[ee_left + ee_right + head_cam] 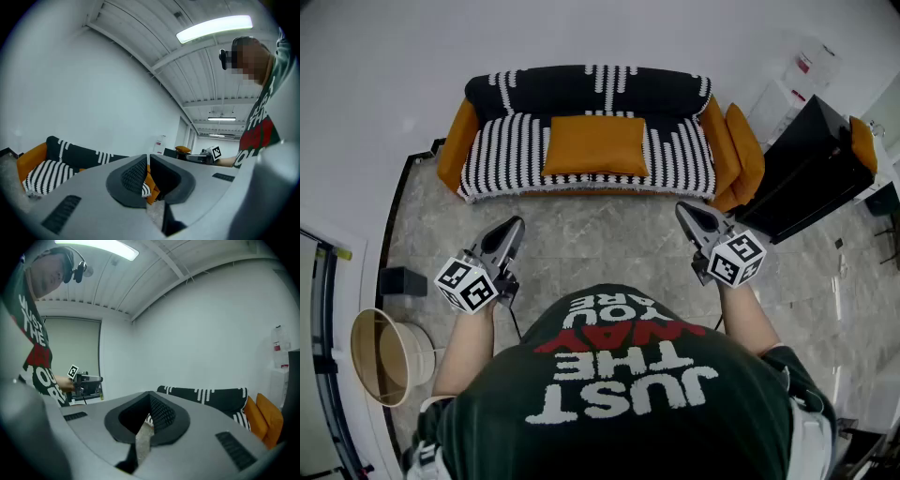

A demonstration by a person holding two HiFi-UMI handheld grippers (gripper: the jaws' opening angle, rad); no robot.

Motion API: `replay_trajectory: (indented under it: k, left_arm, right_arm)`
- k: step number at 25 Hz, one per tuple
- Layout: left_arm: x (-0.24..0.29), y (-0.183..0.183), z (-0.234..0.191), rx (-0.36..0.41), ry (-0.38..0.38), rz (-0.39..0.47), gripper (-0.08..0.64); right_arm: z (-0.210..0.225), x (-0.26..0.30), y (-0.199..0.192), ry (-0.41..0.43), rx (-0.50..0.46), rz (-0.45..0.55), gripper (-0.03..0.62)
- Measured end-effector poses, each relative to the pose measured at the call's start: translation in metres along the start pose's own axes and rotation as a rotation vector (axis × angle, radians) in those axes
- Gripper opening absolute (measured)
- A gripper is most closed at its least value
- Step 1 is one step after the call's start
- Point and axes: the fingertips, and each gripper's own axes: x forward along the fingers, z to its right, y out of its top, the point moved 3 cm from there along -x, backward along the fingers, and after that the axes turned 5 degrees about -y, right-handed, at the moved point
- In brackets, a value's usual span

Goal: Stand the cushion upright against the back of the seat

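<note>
We stand on the stone floor [600, 234] facing a sofa [553, 92] set against the far wall. It is draped in a black-and-white striped cover, with orange arms showing at both ends. The cushion [595, 145], orange and rectangular, lies flat in the middle of the seat. Its far edge is close to the foot of the backrest, and as far as we can tell it does not lean on it. Another orange pad [748, 150] stands on edge just beside the sofa's right arm.

We hold both grippers out ahead of us on the near side of the sofa, well apart from it and from each other, touching nothing. The left gripper [517, 225] points toward the left part of the seat, and its fingers [133, 176] are pressed together with nothing between them. The right gripper [683, 210] points toward the right part, and its fingers [161, 413] likewise meet at the tips, empty.

A black cabinet [806, 173] stands at the far right. A round tan basket [389, 356] sits on the floor at our near left.
</note>
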Motion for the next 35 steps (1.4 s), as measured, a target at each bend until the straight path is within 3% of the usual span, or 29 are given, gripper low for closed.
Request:
replay_trajectory:
  k: [16,28,35]
  left_arm:
    - [0.023,-0.007,0.034,0.000,0.001,0.000,0.029]
    - [0.062,-0.026,0.076,-0.046,0.028,-0.015,0.029]
    - [0.084,-0.030,0.072,-0.061,0.029,-0.028,0.029]
  right_arm:
    - [0.032,-0.021,-0.003,-0.008,0.011,-0.024,0.025]
    - [0.072,-0.053,-0.013,0.041,0.039,-0.004,0.025]
    - [0.090,-0.050,-0.022,0.059,0.049,-0.003,0.025]
